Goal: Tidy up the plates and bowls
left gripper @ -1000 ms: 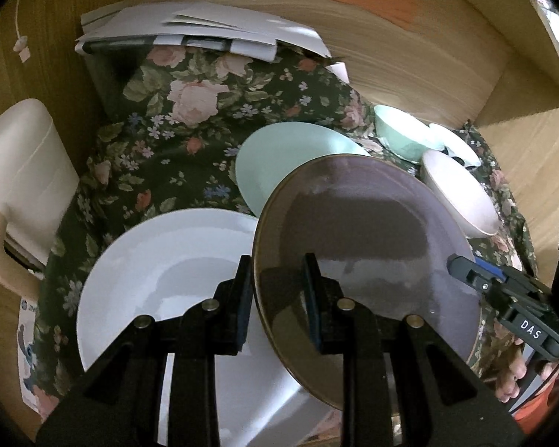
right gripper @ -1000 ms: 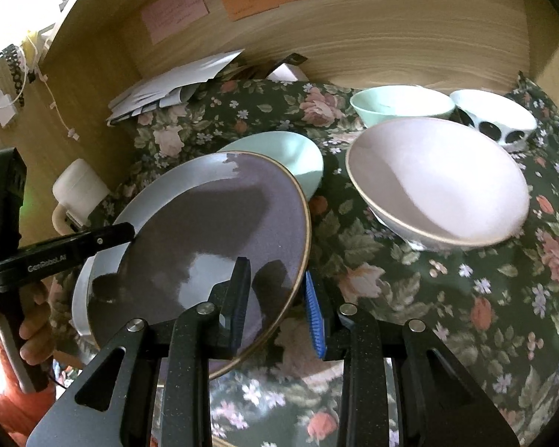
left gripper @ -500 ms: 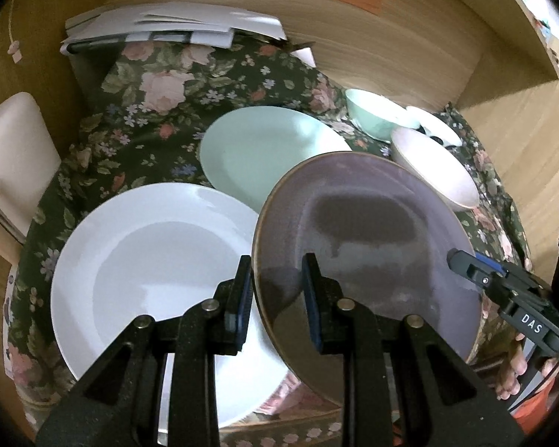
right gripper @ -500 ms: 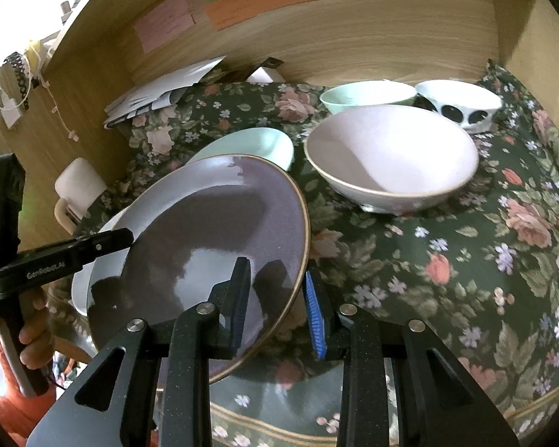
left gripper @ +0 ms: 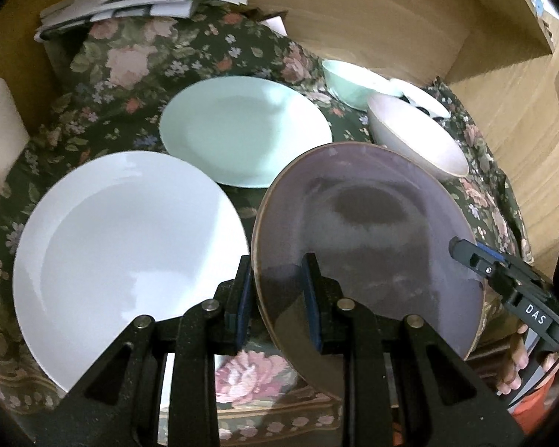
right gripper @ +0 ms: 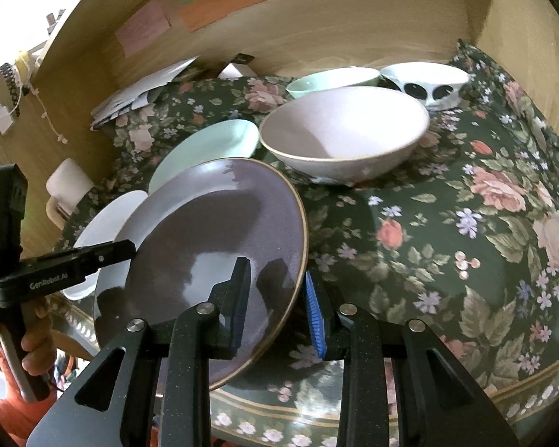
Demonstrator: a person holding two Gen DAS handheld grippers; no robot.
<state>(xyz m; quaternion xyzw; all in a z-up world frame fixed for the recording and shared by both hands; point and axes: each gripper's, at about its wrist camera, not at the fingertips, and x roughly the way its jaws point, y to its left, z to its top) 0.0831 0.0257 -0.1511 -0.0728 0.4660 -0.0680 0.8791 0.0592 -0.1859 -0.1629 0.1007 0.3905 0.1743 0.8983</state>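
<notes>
Left wrist view: white plate [left gripper: 126, 257] sits just left of the lifted purple plate [left gripper: 365, 246]; mint plate [left gripper: 242, 130] lies behind both. Left gripper [left gripper: 277, 294] pinches the purple plate's near-left rim, right gripper [right gripper: 275, 298] its opposite rim, jaws narrow. Plate tilted, clear of the floral cloth [right gripper: 466, 223]. Likely target is the white plate, so the left hand is nearer.

A purple plate [left gripper: 365, 238] is clamped at its rim by the left gripper [left gripper: 275, 294]. A white plate [left gripper: 126, 249] and a green plate [left gripper: 242, 130] are seen on the flowered cloth [left gripper: 130, 63].
</notes>
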